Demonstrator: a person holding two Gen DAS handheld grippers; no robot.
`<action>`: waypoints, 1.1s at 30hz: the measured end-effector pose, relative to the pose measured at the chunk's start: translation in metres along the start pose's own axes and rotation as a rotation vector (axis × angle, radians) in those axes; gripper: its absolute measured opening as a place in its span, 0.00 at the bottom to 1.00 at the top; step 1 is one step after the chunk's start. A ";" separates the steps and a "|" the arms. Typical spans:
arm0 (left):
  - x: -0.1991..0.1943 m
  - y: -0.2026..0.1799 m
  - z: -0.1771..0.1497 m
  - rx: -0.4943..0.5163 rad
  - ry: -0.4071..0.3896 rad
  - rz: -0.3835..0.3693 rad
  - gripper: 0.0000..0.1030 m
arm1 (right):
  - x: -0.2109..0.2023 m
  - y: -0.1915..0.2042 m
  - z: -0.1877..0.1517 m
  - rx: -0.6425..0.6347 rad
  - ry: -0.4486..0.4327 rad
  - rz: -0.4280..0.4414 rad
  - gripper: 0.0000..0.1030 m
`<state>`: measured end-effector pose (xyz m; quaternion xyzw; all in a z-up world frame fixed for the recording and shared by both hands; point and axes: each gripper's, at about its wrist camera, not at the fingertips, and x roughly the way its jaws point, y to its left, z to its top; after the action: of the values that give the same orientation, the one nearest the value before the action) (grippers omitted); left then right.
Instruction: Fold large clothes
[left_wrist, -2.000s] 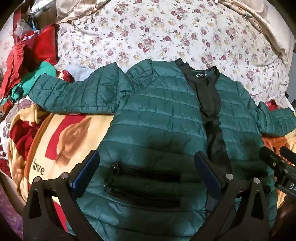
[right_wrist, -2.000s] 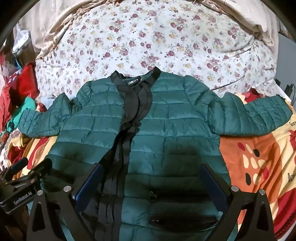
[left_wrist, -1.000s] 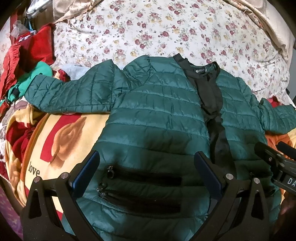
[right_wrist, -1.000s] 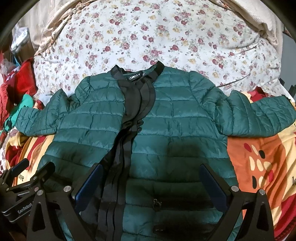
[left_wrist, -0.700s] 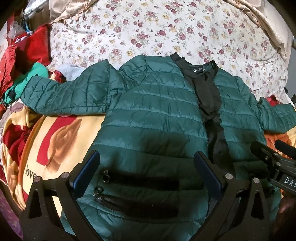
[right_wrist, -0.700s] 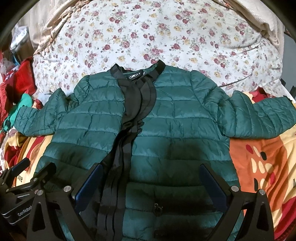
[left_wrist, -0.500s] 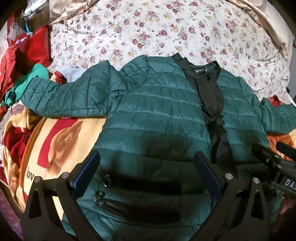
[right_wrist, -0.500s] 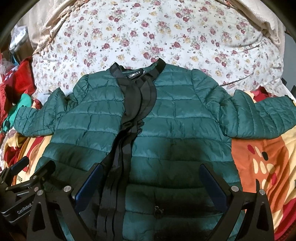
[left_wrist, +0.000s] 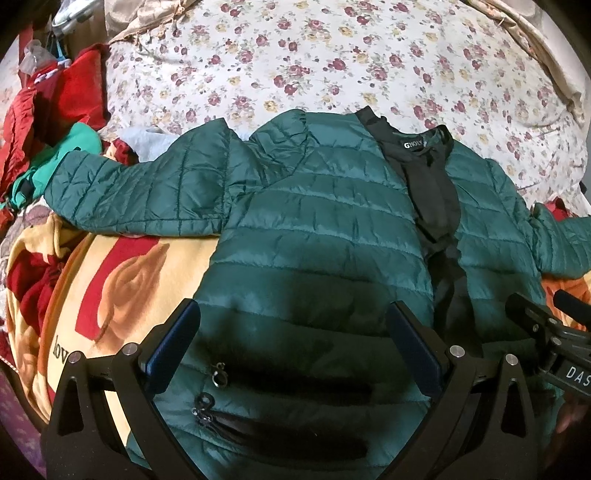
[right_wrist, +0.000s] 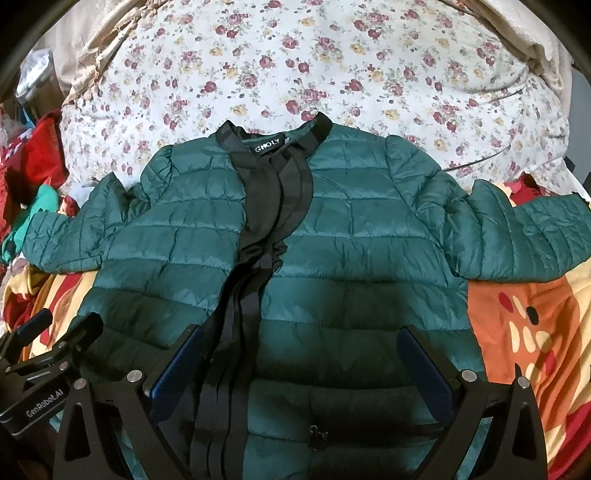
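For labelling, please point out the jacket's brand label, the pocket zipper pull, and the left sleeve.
brand label (right_wrist: 267, 148), right wrist view, white lettering
pocket zipper pull (left_wrist: 220, 370), left wrist view, metal ring
left sleeve (left_wrist: 147, 188), left wrist view, mid-sleeve quilting

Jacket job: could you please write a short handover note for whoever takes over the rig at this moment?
Left gripper: open, empty, over the jacket's lower left panel by the pocket zippers.
Right gripper: open, empty, over the lower right panel beside the black placket.
Jacket: lies face up on the bed, front closed, both sleeves spread out sideways, collar toward the floral quilt.
Done: laid flat.
Left: no fold made yet; sleeves in, then body.
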<state>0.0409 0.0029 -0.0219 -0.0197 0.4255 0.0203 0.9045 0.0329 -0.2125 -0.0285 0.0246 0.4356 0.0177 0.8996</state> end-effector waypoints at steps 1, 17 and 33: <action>0.000 0.000 0.001 -0.003 0.000 0.001 0.98 | 0.001 0.000 0.000 -0.001 0.001 -0.001 1.00; 0.012 0.005 0.013 -0.023 -0.001 0.016 0.98 | 0.017 0.008 0.011 -0.020 0.011 -0.003 1.00; 0.026 0.009 0.019 -0.035 0.025 0.028 0.98 | 0.026 0.017 0.024 -0.055 0.003 -0.026 1.00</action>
<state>0.0719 0.0134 -0.0300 -0.0300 0.4366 0.0404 0.8983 0.0675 -0.1952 -0.0328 -0.0058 0.4366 0.0178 0.8995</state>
